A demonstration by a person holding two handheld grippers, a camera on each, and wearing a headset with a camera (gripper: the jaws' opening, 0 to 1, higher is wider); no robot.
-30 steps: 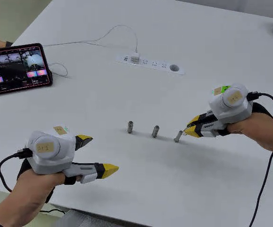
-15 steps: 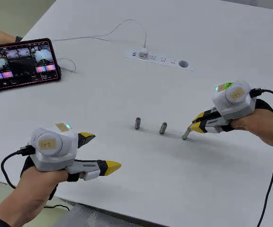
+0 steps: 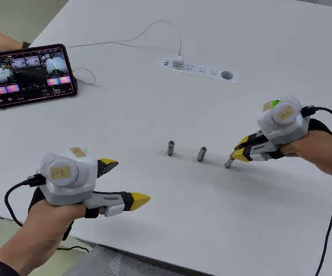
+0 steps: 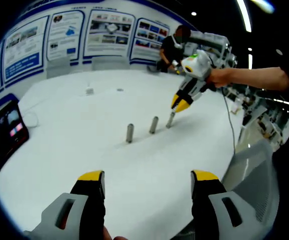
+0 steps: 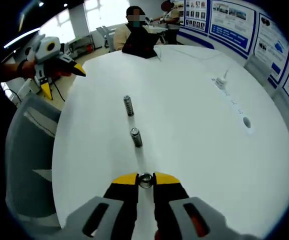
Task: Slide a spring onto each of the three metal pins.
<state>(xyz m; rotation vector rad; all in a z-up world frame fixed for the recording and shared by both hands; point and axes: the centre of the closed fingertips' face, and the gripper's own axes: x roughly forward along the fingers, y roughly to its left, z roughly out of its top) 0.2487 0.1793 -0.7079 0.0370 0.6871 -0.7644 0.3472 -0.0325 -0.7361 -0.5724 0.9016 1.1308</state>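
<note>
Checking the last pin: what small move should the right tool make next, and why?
Probably tip the third pin upright before releasing: the right tool is shut on its top and it leans, while the left pin and middle pin stand with springs on.

No legible text, handwriting on tape labels blurred, wall posters too small

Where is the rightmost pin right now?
Head view: the rightmost pin ends the row on the right, beside the middle pin, pinched in the fingers of the right gripper.
</note>
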